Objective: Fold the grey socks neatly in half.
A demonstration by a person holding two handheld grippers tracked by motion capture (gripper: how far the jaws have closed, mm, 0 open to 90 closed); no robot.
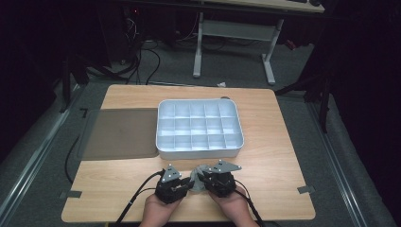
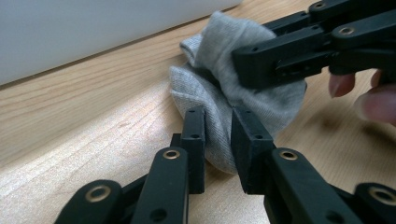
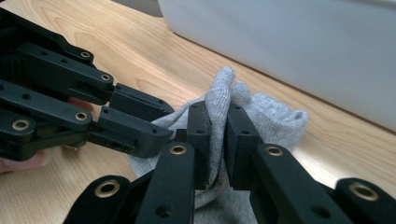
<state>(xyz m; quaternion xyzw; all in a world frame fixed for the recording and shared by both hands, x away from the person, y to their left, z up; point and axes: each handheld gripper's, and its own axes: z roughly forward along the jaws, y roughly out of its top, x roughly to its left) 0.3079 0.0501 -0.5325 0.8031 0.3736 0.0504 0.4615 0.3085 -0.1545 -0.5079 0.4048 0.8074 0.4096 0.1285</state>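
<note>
A crumpled grey sock (image 1: 197,183) lies on the wooden table (image 1: 276,175) near its front edge, between my two grippers. In the left gripper view, the left gripper (image 2: 218,128) has its jaws closed on one end of the sock (image 2: 219,70). In the right gripper view, the right gripper (image 3: 217,128) pinches a raised fold of the sock (image 3: 273,116), and the left gripper (image 3: 163,122) comes in from the left. Seen from above, the left gripper (image 1: 188,183) and right gripper (image 1: 201,178) meet tip to tip at the sock, each held in a hand.
A white tray (image 1: 198,152) divided into several compartments stands just behind the sock, its wall (image 2: 93,32) close to the grippers. A grey mat (image 1: 118,132) lies to the tray's left. Bare wood lies to the right of the hands.
</note>
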